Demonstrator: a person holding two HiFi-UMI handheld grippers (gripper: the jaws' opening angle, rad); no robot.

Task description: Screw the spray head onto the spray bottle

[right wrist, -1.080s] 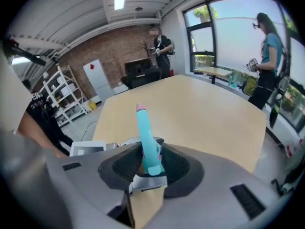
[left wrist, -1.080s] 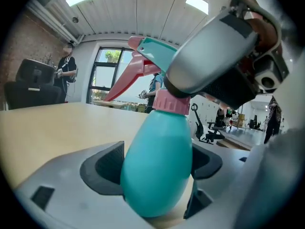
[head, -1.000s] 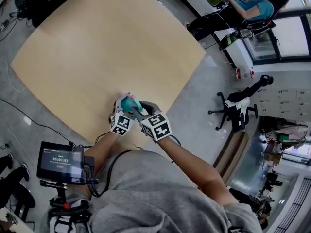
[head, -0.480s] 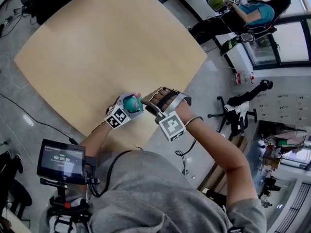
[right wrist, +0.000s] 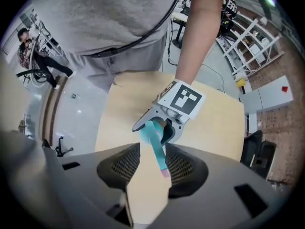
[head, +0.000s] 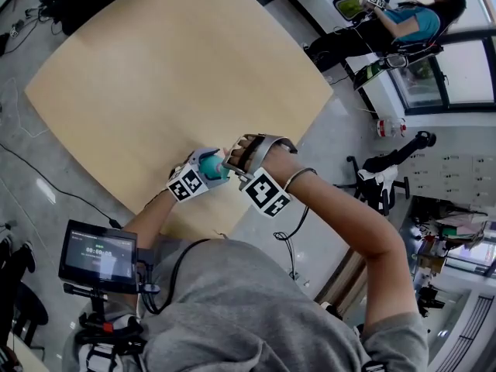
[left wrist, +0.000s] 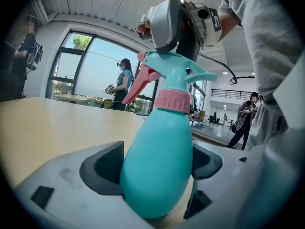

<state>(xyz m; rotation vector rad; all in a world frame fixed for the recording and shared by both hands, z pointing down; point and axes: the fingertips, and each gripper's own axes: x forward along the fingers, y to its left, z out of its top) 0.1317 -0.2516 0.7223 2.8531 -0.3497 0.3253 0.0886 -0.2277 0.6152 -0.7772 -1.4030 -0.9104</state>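
While your left gripper (left wrist: 158,162) clamps spray bottle (left wrist: 159,180) belly, expect light, likely slick plastic. Right gripper (right wrist: 152,162), 12 o'clock, jaws slack around spray head (right wrist: 156,147); grip pink collar (left wrist: 170,100).

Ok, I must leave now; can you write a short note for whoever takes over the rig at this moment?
Left claw: shut on the spray bottle, near the table's front edge.
Right claw: open, above the bottle, spray head between its jaws, not gripped.
Done: head sits on the neck, pink collar in place.
Left: close on the head and turn; I cannot tell how tight it is.
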